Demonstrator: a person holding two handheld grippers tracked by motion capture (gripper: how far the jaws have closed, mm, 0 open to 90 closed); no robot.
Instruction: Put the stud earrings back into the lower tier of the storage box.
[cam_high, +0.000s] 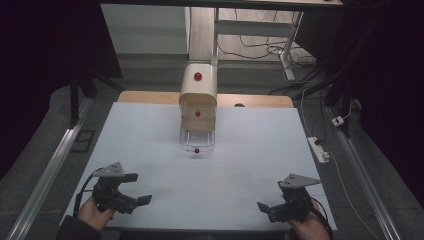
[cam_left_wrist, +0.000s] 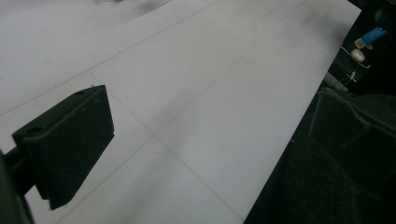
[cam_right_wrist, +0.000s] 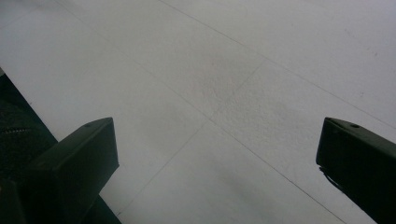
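Small drawer cabinet (cam_high: 198, 107) stands at table's (cam_high: 250, 150) far centre, lowest clear drawer (cam_high: 196, 142) pulled out toward the person, well ahead and roughly equidistant from left gripper (cam_high: 137, 189) and right gripper (cam_high: 270, 209), both spread empty.

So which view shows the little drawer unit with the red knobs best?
The high view: the drawer unit stands whole at the table's far middle, its clear bottom drawer pulled out. Both gripper views look onto bare white tabletop; a blur at the left gripper view's top edge might be it, unclear.
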